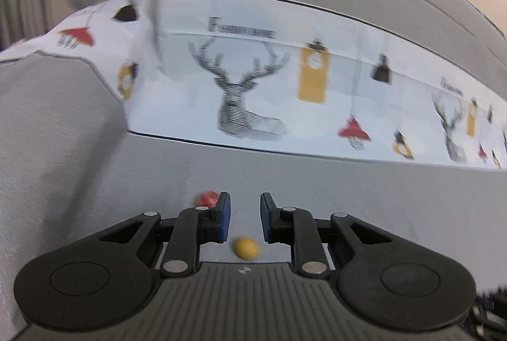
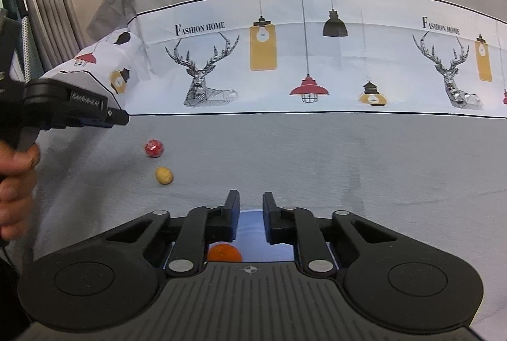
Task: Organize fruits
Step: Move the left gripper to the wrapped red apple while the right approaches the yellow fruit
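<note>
Two grippers are in view, neither holding anything. The left gripper [image 1: 245, 205] has its blue-padded fingers [image 1: 223, 214] drawn nearly together with only bare sheet in the narrow gap. The right gripper [image 2: 250, 205] is closed as far as it goes, its jaws empty, poised over a pale blue dish [image 2: 250, 227].

Three fruits can be counted. One orange fruit [image 2: 224, 253] lies in the dish, under the right gripper's left finger. One yellow fruit [image 2: 164, 175] and one red fruit [image 2: 154, 148] lie close together, apart from the dish, on the grey bedsheet [image 2: 317, 157]. One white band [image 2: 285, 56] printed with deer heads and lamps crosses the sheet beyond them.
</note>
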A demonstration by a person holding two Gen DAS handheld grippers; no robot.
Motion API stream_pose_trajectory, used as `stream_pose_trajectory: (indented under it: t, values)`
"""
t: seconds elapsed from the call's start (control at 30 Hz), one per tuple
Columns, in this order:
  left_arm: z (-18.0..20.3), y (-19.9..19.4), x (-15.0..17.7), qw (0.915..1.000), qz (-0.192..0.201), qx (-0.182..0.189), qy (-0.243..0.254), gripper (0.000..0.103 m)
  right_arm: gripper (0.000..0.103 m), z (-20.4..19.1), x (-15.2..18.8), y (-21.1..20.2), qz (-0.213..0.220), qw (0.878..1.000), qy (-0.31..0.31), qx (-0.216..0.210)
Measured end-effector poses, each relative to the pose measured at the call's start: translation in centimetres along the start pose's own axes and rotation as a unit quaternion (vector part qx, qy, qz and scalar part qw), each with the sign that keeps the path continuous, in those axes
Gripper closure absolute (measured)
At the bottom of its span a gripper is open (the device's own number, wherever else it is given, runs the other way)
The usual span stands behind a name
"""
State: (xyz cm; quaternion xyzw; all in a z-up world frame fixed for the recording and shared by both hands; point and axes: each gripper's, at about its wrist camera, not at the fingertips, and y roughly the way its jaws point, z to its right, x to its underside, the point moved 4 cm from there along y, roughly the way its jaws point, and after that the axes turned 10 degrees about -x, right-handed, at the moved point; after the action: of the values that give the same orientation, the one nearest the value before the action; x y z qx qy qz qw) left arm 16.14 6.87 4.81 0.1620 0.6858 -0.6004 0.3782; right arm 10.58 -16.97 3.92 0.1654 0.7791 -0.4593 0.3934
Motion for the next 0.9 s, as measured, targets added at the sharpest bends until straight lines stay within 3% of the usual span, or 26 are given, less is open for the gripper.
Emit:
stream_pose_trajectory:
  t: [0.17, 0.3, 0.4, 0.6, 0.77, 0.9]
  values:
    - [-4.5, 2.8, -0.8, 0.9945, -0.045, 0.003, -0.094, 0.083, 0.092, -1.6, -0.3, -0.2, 0.012, 0.999, -0.003, -0.033]
    - [-6.3, 4.1, -0.5, 0.9881, -0.073, 0.011, -0.135, 0.083, 0.091, -3.7, -0.8, 0.1, 0.011, 0.997, 0.004, -0.08]
    - [-6.2, 4.5, -0.2, 0.9878, -0.082, 0.008, -0.132, 0.083, 0.09, -5.4, -1.0, 1.5, -0.01, 0.993, 0.008, -0.118]
    - [-4.7, 4.5, 0.3, 0.9928, -0.076, -0.006, -0.092, 0.083, 0.087, -7.9, -1.0, 5.4, -0.044, 0.99, -0.018, -0.135]
    - [-5.2, 4.7, 0.4, 0.9924, -0.071, -0.025, -0.097, 0.083, 0.065, -9.1, -1.5, 8.9, -0.049, 0.991, -0.048, -0.114]
    - [-5.7, 4.9, 0.5, 0.9911, -0.072, -0.039, -0.104, 0.083, 0.06, -8.8, -1.7, 11.6, -0.046, 0.993, -0.06, -0.086]
